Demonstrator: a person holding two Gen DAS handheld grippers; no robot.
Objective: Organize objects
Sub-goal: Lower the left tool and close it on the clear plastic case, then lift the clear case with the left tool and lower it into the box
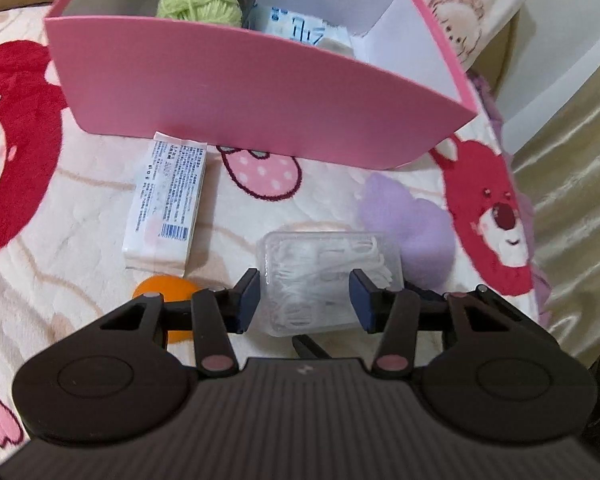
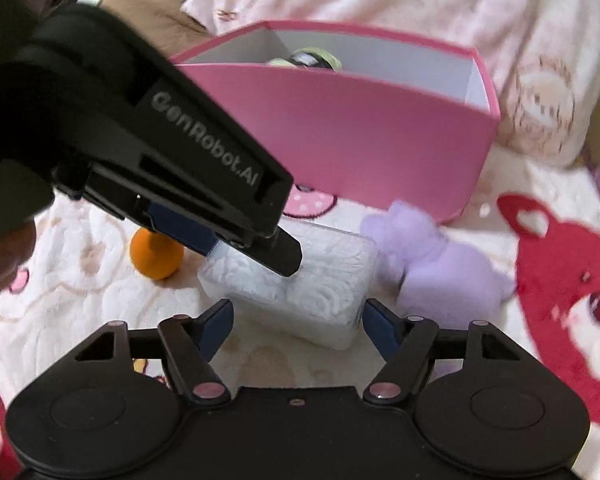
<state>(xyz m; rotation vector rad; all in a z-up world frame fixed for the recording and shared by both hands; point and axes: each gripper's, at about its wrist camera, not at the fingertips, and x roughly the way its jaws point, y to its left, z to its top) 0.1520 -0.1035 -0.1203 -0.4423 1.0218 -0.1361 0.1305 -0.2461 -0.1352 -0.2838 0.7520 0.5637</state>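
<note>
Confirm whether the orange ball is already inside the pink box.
No: the orange ball lies on the blanket beside the clear plastic box, outside the pink box.

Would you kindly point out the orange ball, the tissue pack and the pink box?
orange ball (image 2: 156,258): right wrist view, its front surface.
tissue pack (image 1: 166,200): left wrist view, middle of its printed face.
pink box (image 1: 236,92): left wrist view, its near outer wall.
</note>
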